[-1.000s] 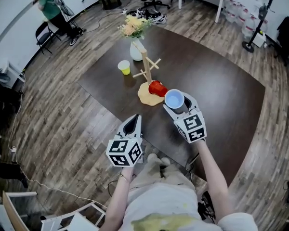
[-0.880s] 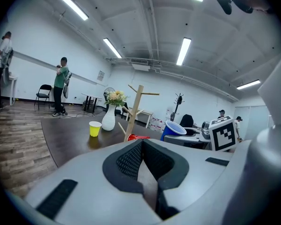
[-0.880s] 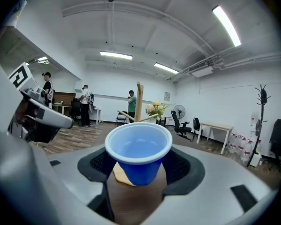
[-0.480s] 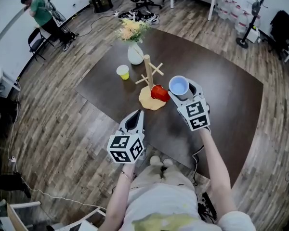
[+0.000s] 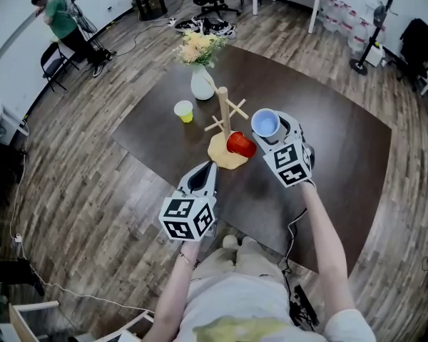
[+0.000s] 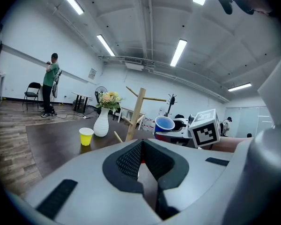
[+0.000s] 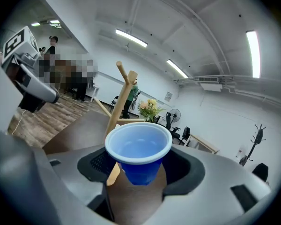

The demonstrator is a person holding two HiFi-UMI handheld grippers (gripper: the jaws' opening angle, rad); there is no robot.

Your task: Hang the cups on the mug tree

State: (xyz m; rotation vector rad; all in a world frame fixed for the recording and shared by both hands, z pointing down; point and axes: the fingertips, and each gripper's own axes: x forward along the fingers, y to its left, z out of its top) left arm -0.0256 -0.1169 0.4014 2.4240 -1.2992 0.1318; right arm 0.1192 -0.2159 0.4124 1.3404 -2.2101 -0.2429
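My right gripper [image 7: 138, 172] is clamped on the blue cup [image 7: 138, 146]. The jaws are wide and press its lower body from both sides. The cup is upright, mouth up, and looks empty inside. In the head view it is up off the table [image 5: 328, 141], just right of the tree [image 5: 225, 112], near the upper pegs. I can't tell whether it touches a peg.

My left gripper [image 6: 141, 165] has its jaws together with nothing between them. It is held low in front of me, near the table's edge, pointing toward the tree base and well apart from the cups.

The tree stands upright on a round pale base near the table's middle. The red cup [image 5: 240, 144] is tipped on its side low at the tree, mouth toward me, over the right edge of the base. I can't tell if it hangs on a peg or rests on the base.

The yellow cup [image 5: 184, 110] stands upright on the table, left of the tree and apart from it. A white vase [image 5: 202, 84] with flowers sits just behind the yellow cup, beyond the tree.

A person [image 5: 57, 16] stands far off by the wall, top left in the head view.
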